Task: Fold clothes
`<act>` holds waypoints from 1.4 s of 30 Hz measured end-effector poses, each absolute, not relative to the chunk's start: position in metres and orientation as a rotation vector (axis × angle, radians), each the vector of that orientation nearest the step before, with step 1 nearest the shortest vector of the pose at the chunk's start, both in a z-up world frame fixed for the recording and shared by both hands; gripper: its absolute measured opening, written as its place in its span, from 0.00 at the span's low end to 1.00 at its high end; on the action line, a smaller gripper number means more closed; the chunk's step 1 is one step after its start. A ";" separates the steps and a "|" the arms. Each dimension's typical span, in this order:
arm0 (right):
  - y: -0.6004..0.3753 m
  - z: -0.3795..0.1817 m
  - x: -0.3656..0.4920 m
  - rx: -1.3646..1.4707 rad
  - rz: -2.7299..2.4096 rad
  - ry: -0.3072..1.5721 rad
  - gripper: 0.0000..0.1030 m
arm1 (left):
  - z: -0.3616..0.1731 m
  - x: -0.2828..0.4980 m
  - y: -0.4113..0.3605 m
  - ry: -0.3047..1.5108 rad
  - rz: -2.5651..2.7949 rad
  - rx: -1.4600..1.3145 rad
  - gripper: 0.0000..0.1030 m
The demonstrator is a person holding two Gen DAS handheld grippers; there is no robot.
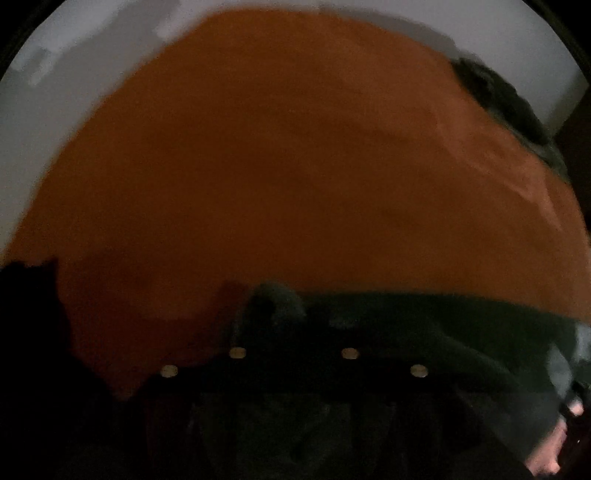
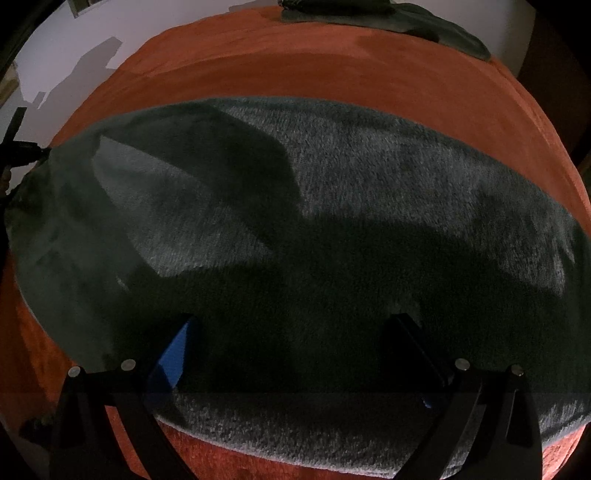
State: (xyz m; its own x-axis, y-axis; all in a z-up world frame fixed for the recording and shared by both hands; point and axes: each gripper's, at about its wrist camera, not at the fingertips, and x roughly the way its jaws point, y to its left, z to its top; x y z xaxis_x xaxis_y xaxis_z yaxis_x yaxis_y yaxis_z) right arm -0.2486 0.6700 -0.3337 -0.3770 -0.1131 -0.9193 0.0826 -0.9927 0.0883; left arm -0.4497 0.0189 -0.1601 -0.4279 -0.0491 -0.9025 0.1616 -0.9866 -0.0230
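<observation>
Dark green fleece garment — spread flat on the orange blanket; second green piece at far edge. Right hand-held gripper — fingers wide apart, holding nothing, low over near hem. Left hand-held gripper — grip indiscernible; fold stage unclear.

black right tool, blue pads, silver screws

Open orange blanket beyond grey garment

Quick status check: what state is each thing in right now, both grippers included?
Grey towel: spread flat on the orange cover, not yet folded.
Second grey cloth: bunched at the far edge.
Orange cover: laid smooth.
Right gripper: open, over the towel.
Left gripper: too dark to tell.
</observation>
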 end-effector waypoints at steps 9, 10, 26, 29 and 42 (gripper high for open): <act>0.699 -0.338 -0.259 1.677 -2.518 -0.034 1.00 | -0.181 -0.458 -0.061 0.291 -2.277 1.468 0.12; 0.700 -0.337 -0.259 1.677 -2.520 -0.032 1.00 | -0.179 -0.455 -0.066 0.345 -2.285 1.466 0.13; 0.666 -0.316 -0.252 1.523 -2.511 0.025 1.00 | -0.144 -0.211 -0.035 0.783 -2.395 1.470 0.58; 0.656 -0.304 -0.243 1.423 -2.496 0.069 1.00 | -0.175 -0.184 -0.026 0.821 -2.329 1.563 0.58; 0.468 -0.262 -0.175 0.867 -2.121 0.763 0.52 | -0.165 -0.226 -0.055 0.777 -2.415 1.473 0.11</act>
